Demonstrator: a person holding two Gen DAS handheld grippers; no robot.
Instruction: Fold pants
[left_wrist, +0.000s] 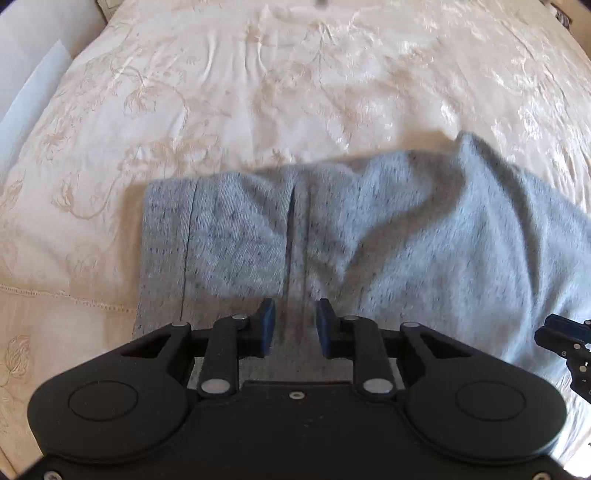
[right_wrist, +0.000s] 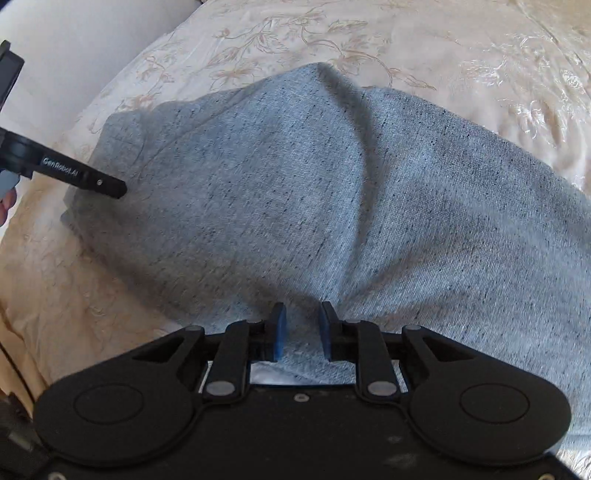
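Observation:
Grey speckled pants (left_wrist: 332, 229) lie on a cream embroidered bedspread (left_wrist: 221, 92), partly folded, with cuffed ends at the left. My left gripper (left_wrist: 294, 325) sits low over the near edge of the pants with grey cloth between its blue pads, which stand a little apart. In the right wrist view the pants (right_wrist: 295, 192) fill the middle, bunched with a dark crease. My right gripper (right_wrist: 302, 328) holds a fold of the cloth between its narrowly parted pads. The left gripper's body (right_wrist: 74, 177) shows at the left of that view.
The bedspread (right_wrist: 443, 44) spreads far and to both sides. A white wall or headboard (left_wrist: 29, 74) borders the bed at the far left. The right gripper's tip (left_wrist: 565, 339) shows at the right edge of the left wrist view.

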